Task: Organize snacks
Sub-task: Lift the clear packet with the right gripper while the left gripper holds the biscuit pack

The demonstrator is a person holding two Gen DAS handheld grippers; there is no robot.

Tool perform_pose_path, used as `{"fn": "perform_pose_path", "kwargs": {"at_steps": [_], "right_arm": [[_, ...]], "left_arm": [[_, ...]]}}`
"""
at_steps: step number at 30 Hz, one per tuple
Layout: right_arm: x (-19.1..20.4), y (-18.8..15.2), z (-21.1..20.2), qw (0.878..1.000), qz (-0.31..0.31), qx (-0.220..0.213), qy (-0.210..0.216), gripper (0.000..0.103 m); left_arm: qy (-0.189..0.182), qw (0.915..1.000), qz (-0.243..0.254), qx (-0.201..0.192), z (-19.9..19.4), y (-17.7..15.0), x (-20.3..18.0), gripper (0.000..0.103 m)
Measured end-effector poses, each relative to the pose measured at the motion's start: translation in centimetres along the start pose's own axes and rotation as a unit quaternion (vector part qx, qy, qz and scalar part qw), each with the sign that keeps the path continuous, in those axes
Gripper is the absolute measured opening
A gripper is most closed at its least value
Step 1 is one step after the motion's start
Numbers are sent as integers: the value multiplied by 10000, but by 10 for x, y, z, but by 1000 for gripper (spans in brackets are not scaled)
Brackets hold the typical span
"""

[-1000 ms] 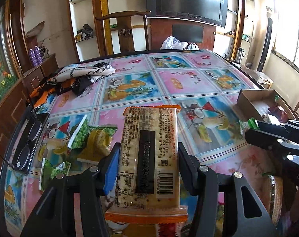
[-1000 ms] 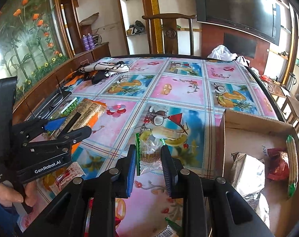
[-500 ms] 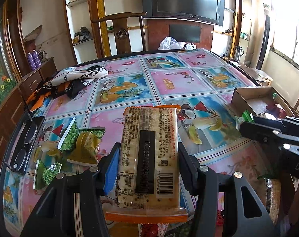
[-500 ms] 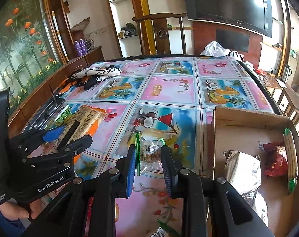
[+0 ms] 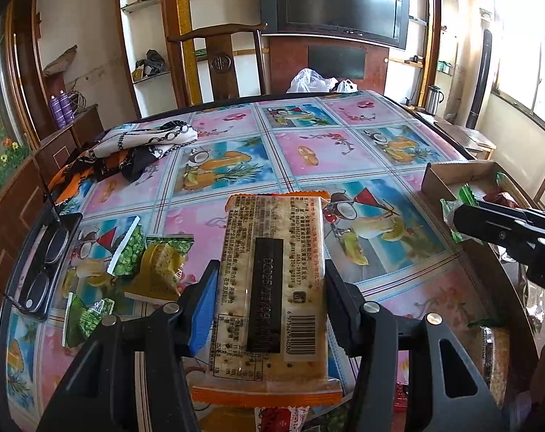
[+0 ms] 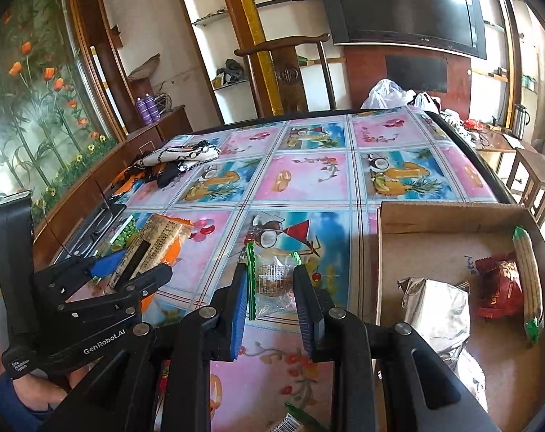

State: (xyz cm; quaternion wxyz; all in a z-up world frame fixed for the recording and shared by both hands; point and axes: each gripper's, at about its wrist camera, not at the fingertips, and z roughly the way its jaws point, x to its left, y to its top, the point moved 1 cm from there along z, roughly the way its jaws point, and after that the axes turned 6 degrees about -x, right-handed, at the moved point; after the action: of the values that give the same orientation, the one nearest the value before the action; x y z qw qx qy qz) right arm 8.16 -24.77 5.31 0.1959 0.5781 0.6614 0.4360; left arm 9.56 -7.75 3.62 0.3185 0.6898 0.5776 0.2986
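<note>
Step in hand: both snacks were lifted clear of the bench (image 5: pixel 344 151) and were being carried toward the cardboard box (image 6: pixel 452 216); I judged this the transport stage, with neither item released yet.
Left tongs (image 5: pixel 268 302): partly open, the pads pressed on the long sides of a cracker packet (image 5: pixel 272 288) with orange end seals, its printed back facing up and lying lengthwise between the fingers.
Right tongs (image 6: pixel 270 298): nearly closed, pinching a small clear sachet with a green edge (image 6: pixel 272 280); the sachet stood upright between the pads, above the bench and just left of the box wall.
Box: open-topped, sitting at the right edge of the bench.
Box contents: a silver foil bag (image 6: pixel 438 313) near the left wall, a red packet (image 6: pixel 499 288) toward the right, and a long pale wafer stick with green ends (image 6: pixel 528 280) lying against the right wall; bare cardboard floor showed at the far end.
Still loose on the bench: green pea packets (image 5: pixel 128 252) and a yellow-green packet (image 5: pixel 160 270) at the left side, plus some wrappers near the front edge, partly hidden by the tongs.
Not snacks: a patterned scarf (image 5: pixel 146 140) and glasses on a dark case (image 5: pixel 45 262), both well apart from the box.
Next move, as I judged it: the right tongs would need to shift right over the box wall, lower above the bare floor and open; the cracker packet would need to cross the bench and probably go in flat.
Risk: the light sachet could cling to a pad on release.
</note>
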Motion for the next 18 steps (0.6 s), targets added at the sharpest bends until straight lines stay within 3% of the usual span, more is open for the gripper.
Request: {"fn": "perform_pose_path", "kwargs": {"at_steps": [18], "right_arm": [[-25, 6, -7, 9988, 457, -154, -5, 27]], "left_arm": [[59, 9998, 151, -98, -4, -2, -6, 53]]}}
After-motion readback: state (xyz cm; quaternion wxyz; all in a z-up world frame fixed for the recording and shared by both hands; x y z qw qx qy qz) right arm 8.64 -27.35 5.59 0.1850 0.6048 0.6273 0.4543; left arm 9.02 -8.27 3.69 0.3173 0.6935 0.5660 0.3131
